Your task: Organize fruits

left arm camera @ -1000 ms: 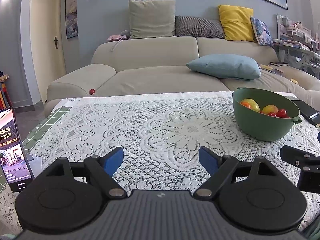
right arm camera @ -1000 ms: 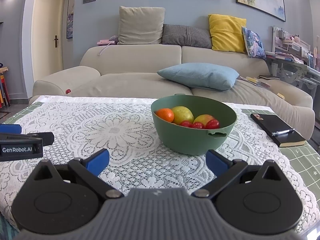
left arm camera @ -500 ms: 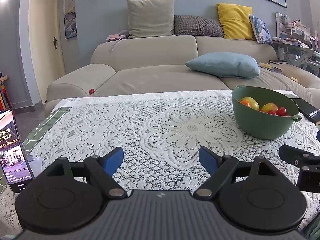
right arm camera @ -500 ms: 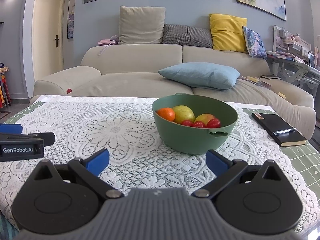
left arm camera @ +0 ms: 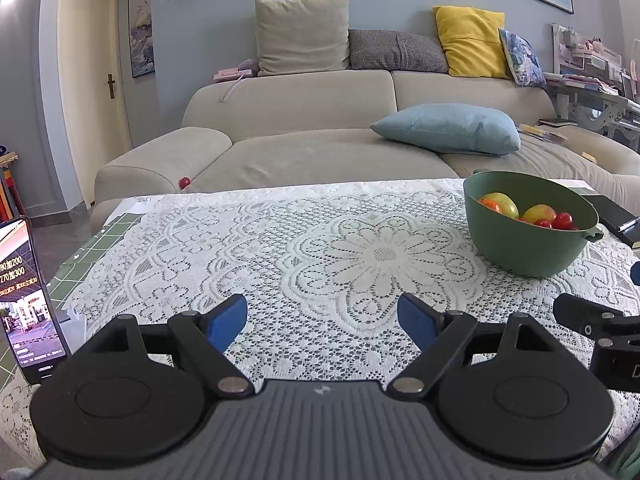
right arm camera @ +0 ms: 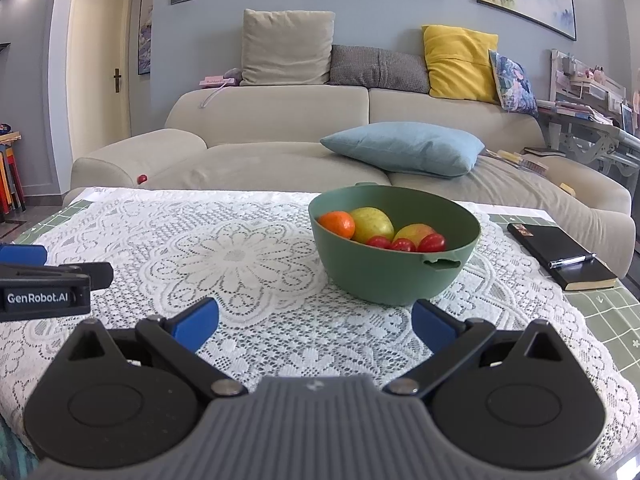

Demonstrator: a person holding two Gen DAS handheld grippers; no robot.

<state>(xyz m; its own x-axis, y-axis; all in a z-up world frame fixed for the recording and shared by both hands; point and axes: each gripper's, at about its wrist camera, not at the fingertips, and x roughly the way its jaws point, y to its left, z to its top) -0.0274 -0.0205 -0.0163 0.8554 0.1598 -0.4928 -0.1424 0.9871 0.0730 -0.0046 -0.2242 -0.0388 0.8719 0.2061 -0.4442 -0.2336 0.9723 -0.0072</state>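
A green bowl [right arm camera: 394, 276] stands on the lace-covered table [right arm camera: 240, 256], right of centre. It holds an orange [right arm camera: 337, 224], two yellow-green fruits [right arm camera: 372, 224] and several red cherry tomatoes [right arm camera: 432, 242]. The bowl also shows at the right in the left wrist view [left arm camera: 528, 248]. My right gripper [right arm camera: 314, 322] is open and empty, just in front of the bowl. My left gripper [left arm camera: 322, 320] is open and empty over the lace, well left of the bowl. A single cherry tomato [left arm camera: 184, 182] lies on the sofa beyond the table's far left edge.
A phone [left arm camera: 24, 304] stands upright at the table's left edge. A black notebook with a pen [right arm camera: 564, 256] lies right of the bowl. A beige sofa [right arm camera: 280, 160] with a blue cushion [right arm camera: 404, 148] runs behind the table.
Both views have shifted only slightly; the bowl sits a little lower in the right wrist view. Both grippers stay open and empty.
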